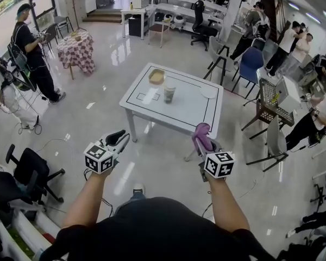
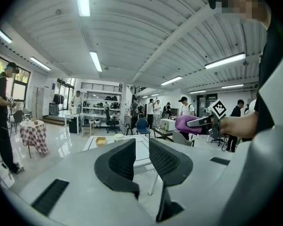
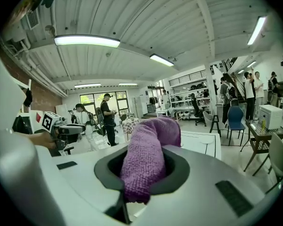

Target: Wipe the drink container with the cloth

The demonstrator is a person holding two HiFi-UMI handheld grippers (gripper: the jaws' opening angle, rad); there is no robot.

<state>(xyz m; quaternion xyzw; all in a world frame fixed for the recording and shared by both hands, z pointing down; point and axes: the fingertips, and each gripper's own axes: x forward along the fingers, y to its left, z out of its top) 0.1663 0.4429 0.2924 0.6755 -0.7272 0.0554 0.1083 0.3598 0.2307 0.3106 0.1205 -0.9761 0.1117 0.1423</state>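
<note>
Left gripper (image 2: pixel 141 157): narrow, empty.
Right gripper (image 3: pixel 142 173): I hold cloth (image 3: pixel 151 135).
Risk: cup (image 1: pixel 169 94) unsteadied on tabletop (image 1: pixel 198 113); my wipe may topple it.

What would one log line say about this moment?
left gripper: open, empty | right gripper: shut on purple cloth | drink container: on white table, untouched

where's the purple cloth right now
The purple knitted cloth is clamped in the right gripper, just right of centre in the head view, above the floor and short of the white table's near edge.
</note>
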